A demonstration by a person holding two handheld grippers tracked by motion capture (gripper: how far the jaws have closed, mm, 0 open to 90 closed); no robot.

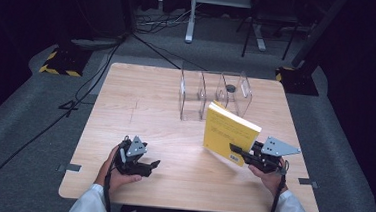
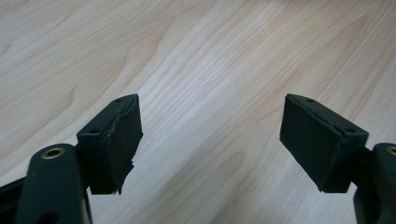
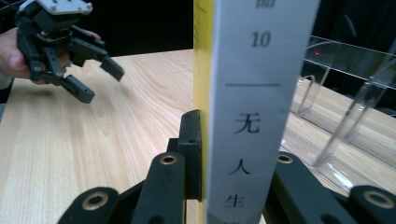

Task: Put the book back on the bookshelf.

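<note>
The right gripper (image 1: pixel 240 154) clamps its fingers on the yellow book (image 1: pixel 229 133), held upright above the table (image 1: pixel 141 102) with the clear acrylic book rack (image 1: pixel 212 92) just beyond, while the left gripper (image 1: pixel 149 164) rests well apart, fingers spread and empty.

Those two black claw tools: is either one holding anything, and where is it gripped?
The right gripper is clamped on the yellow book at its lower spine edge, holding it up off the table. The left gripper is open and holds nothing.
</note>
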